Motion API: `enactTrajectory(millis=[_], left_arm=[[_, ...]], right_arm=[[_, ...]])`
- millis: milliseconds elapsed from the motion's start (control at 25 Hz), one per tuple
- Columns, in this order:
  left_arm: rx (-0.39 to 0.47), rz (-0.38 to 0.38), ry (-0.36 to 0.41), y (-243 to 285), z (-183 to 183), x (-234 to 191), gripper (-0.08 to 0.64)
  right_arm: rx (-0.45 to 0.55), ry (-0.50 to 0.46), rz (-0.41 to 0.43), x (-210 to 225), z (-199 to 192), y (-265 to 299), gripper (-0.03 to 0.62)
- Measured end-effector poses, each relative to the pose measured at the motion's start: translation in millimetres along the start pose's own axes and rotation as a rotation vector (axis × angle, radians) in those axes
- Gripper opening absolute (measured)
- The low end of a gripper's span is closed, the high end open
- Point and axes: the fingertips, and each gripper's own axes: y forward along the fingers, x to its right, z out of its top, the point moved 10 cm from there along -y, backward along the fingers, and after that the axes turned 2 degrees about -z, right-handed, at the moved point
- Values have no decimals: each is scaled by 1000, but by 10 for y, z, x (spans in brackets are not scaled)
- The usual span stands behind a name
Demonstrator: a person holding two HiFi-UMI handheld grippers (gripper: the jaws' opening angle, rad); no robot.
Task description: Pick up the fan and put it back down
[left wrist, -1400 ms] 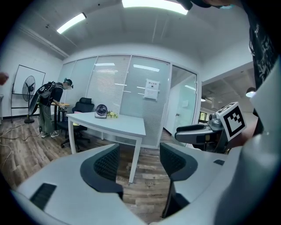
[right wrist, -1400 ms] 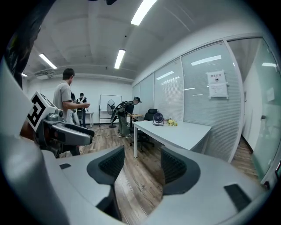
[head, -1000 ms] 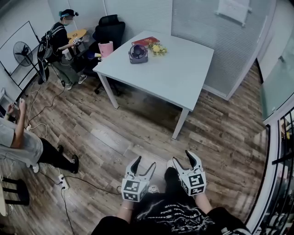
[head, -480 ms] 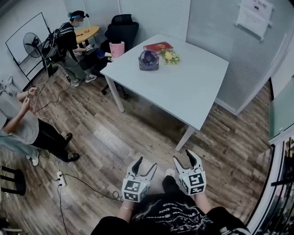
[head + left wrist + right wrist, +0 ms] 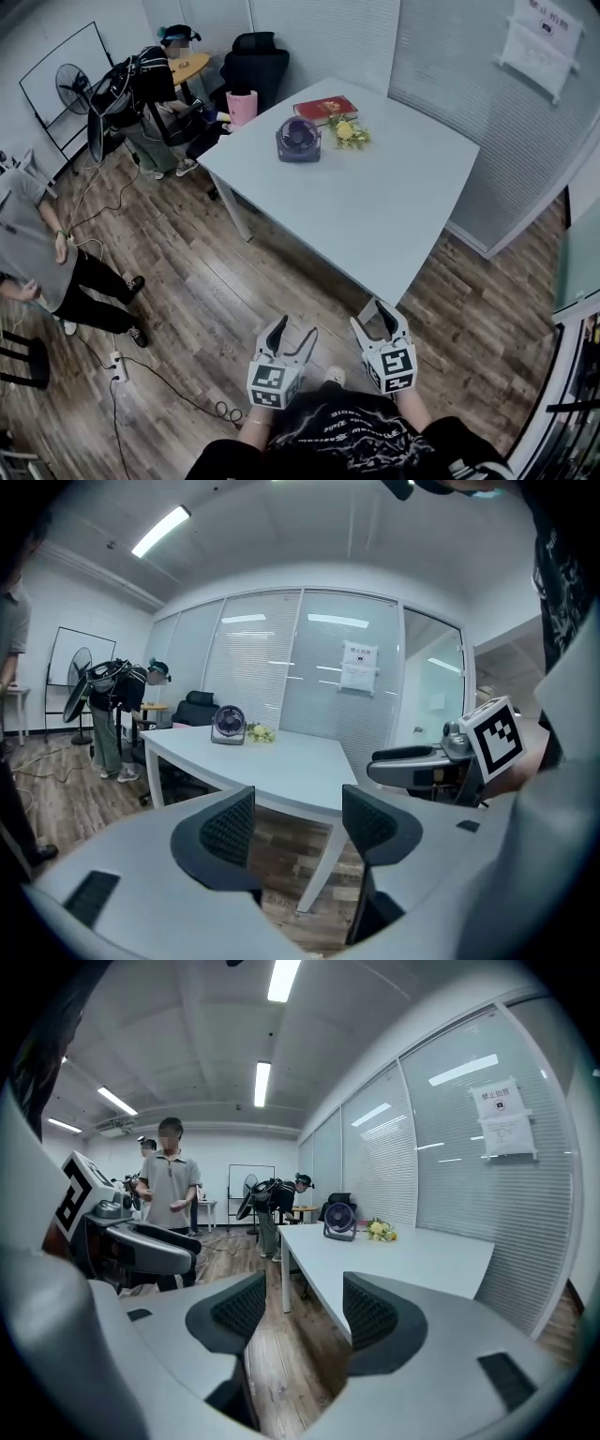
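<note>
- Task item: the fan (image 5: 298, 139), a small purple desk unit, stands upright at the far end of the white table (image 5: 403, 206). It is just beside a bunch of yellow flowers (image 5: 349, 133) and near a red book (image 5: 323, 108). Nothing touches it.
- Left gripper (image 5: 294, 330): held low in front of the operator's body, over the wooden floor (image 5: 216, 272) and short of the table's near corner. The left gripper view shows its jaws wide apart, with only floor and a table leg between them. It is empty.
- Right gripper (image 5: 379, 317): alongside the left one, just by the table's near corner. The right gripper view shows its jaws wide, with nothing between the pads. It is empty.
- Both grippers point toward the table. The fan appears small and distant in each gripper view.
- Step in hand, by assessment: the approach. The pick-up is not yet begun, and the fan is well apart from both grippers, with most of the tabletop between.
- Next move, by assessment: close the distance along the table and bring one gripper level with the fan. Set the open jaws either side of its round housing or base, then close.
- Obstruction: in the head view the flowers sit on the fan's right, so entry from the front or left appears less obstructed.
- Caution: the housing is rounded, so a low grip looks likelier to keep it upright for the set-down.
</note>
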Motion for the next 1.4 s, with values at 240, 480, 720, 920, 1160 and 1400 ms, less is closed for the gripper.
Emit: enactTrajectory(millis=[240, 480, 720, 920, 1160, 1400], left_arm=[[-15, 28, -8, 455, 130, 56, 293], [-20, 18, 4, 694, 201, 60, 293], [-26, -8, 3, 908, 246, -45, 293], [-28, -45, 20, 1171, 352, -271, 293], [-30, -61, 7, 1518, 582, -863, 293], [-23, -79, 5, 1908, 864, -1503, 293]], right_arm=[[2, -23, 45, 403, 112, 285, 262], [5, -15, 52, 545, 118, 388, 261], [7, -7, 33, 621, 144, 536, 261], [10, 3, -5, 716, 251, 841, 261], [-8, 4, -31, 726, 477, 1426, 261], [-45, 19, -53, 731, 681, 2055, 261]])
